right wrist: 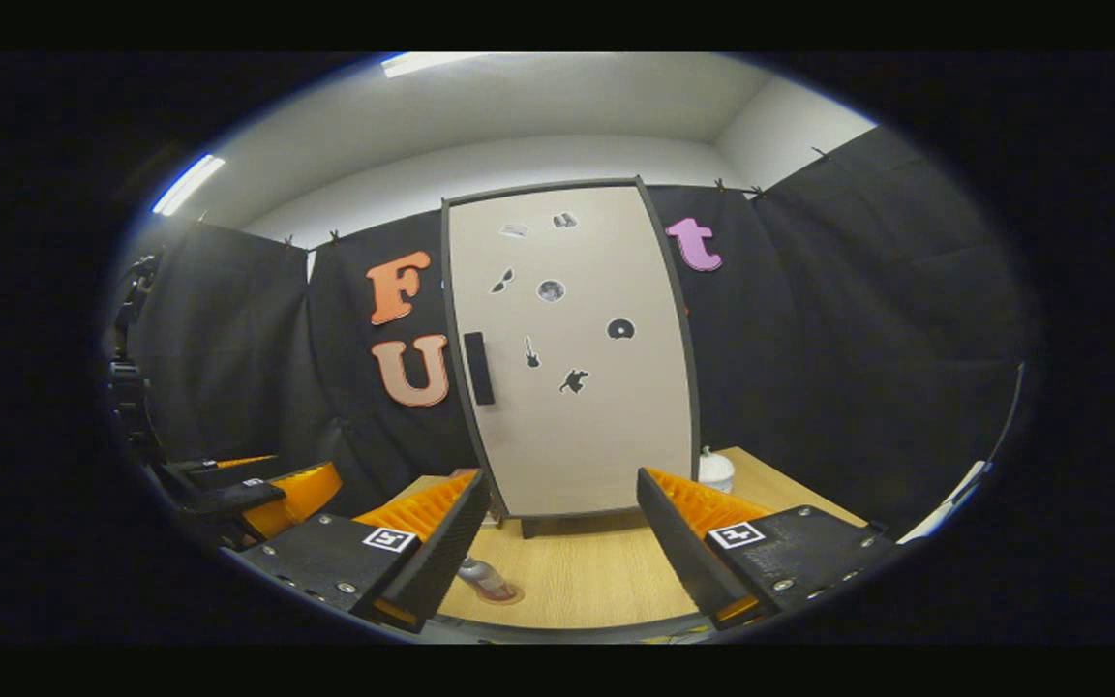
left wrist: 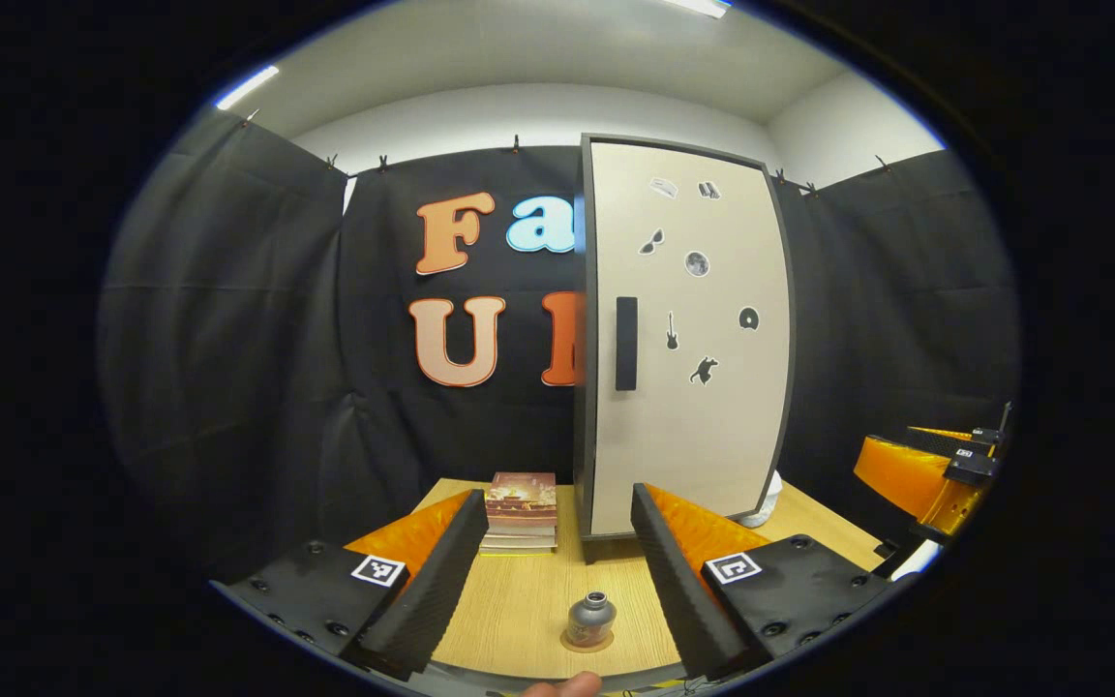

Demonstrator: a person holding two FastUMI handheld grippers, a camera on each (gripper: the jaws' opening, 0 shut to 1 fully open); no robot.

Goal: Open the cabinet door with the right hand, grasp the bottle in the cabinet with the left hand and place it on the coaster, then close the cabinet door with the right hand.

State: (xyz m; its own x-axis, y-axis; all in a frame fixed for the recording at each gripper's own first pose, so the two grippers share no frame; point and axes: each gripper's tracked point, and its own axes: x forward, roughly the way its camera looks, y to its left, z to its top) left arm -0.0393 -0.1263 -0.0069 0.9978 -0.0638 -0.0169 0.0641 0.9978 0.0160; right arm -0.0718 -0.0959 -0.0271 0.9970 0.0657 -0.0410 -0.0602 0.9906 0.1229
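Note:
The tall cabinet's beige door [left wrist: 683,339] is closed, its dark handle [left wrist: 626,344] on the left edge. A small grey metal bottle [left wrist: 591,618] stands upright on a round coaster [left wrist: 587,645] on the wooden table, close in front of my left gripper [left wrist: 557,496], which is open and holds nothing. In the right gripper view the door [right wrist: 577,387] and handle [right wrist: 478,368] face me, and my right gripper [right wrist: 562,476] is open and apart from them. There the bottle [right wrist: 482,578] is partly hidden behind a finger, on the coaster [right wrist: 507,593].
A stack of books [left wrist: 522,511] lies on the table [left wrist: 519,600] left of the cabinet. A white container [right wrist: 715,469] sits at the cabinet's right rear corner. The other gripper [left wrist: 945,469] hovers far right; from the right gripper view, the left one [right wrist: 248,494] is at the left.

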